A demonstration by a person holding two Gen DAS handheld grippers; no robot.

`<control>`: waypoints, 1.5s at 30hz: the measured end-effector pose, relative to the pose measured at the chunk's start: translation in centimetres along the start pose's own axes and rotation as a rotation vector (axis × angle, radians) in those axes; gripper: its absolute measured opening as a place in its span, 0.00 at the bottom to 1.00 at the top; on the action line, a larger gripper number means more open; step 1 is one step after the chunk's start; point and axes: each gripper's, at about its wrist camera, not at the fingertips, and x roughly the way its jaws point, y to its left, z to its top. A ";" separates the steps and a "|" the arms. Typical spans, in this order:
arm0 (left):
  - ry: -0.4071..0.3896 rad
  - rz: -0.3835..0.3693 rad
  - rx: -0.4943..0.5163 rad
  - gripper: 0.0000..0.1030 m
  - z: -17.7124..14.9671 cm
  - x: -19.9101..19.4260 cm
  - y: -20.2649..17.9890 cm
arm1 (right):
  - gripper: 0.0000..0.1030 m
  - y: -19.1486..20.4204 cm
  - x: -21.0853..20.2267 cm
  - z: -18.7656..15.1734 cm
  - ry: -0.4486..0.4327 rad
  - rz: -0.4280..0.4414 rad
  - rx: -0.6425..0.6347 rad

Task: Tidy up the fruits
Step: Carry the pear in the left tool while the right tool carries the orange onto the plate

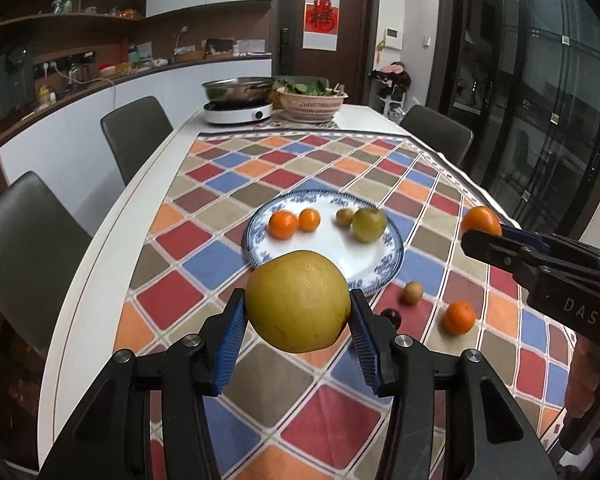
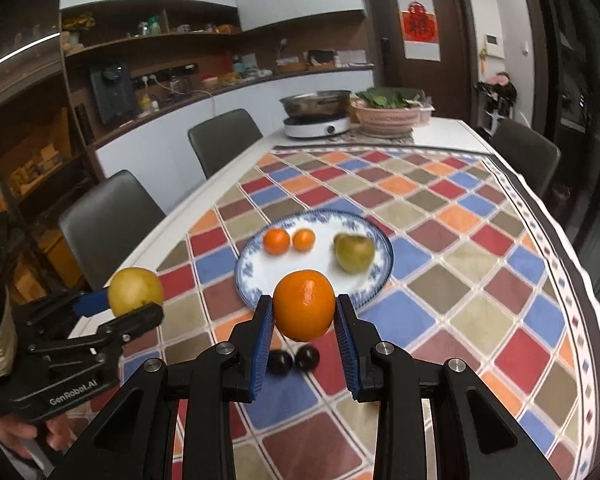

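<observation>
In the left wrist view, the left claw [image 1: 298, 320] is pinching one yellow pear [image 1: 298, 301] above the counter [image 1: 100, 264]. The plate [image 1: 328, 248] is carrying two small oranges and two green fruits.

In the right wrist view, the right claw [image 2: 304, 330] is pinching one orange [image 2: 304, 305] before the plate [image 2: 260, 268]. Two dark plums [image 2: 294, 359] are lying under it on the counter.

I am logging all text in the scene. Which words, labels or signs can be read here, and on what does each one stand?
"DAS": white letters on the right gripper body; more may be cut off.
"GenRobot.AI": white letters on the left gripper body.
One large red Chinese character on the door poster: too blurred to read surely.
Counter packages and wall panel: too small to read.
</observation>
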 end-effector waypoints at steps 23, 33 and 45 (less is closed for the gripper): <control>0.085 -0.101 0.092 0.48 5.8 8.8 1.5 | 0.31 -0.9 10.4 5.9 0.188 0.084 -0.086; 0.182 -0.126 0.110 0.48 6.0 14.9 2.6 | 0.31 -1.2 16.3 5.9 0.311 0.089 -0.129; 0.278 -0.141 0.107 0.48 5.4 19.0 2.9 | 0.31 -1.6 18.8 5.8 0.342 0.089 -0.112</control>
